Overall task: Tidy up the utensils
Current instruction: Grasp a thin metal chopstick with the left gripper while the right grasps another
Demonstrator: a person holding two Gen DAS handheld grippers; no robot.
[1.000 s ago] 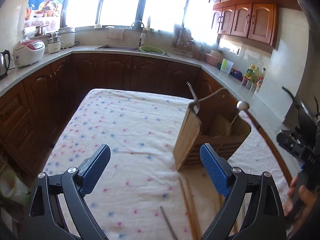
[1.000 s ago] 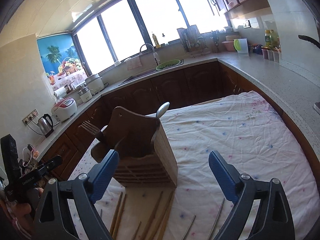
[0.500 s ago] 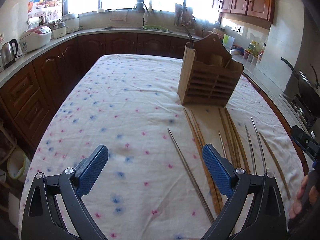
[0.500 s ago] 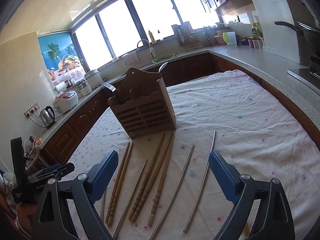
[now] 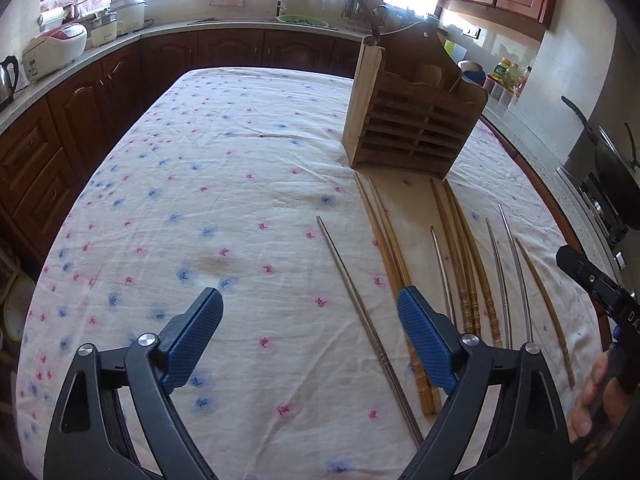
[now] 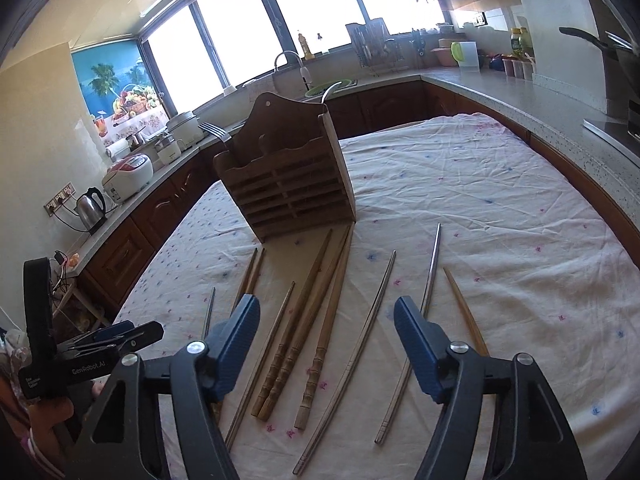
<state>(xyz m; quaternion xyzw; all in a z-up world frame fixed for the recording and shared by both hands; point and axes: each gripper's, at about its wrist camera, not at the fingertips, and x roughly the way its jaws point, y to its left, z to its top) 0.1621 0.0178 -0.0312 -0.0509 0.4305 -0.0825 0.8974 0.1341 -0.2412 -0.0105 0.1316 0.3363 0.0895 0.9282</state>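
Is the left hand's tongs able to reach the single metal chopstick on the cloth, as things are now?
Probably yes. The metal chopstick lies alone on the cloth, between the closing fingers of the left tongs, nothing covering it. The bamboo chopsticks beside it lie close to the right finger.

A rice cooker [image 5: 54, 48] and kettle [image 6: 91, 207] sit on the counter [image 6: 520, 92]; a floral cloth [image 5: 200, 184] covers the bench.

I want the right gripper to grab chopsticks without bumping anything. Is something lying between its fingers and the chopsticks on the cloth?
Nothing visible blocks it. The right gripper, empty with jaws closing, hangs directly over the wooden chopsticks and metal chopsticks. The wooden holder stands beyond them, with only bare cloth between.
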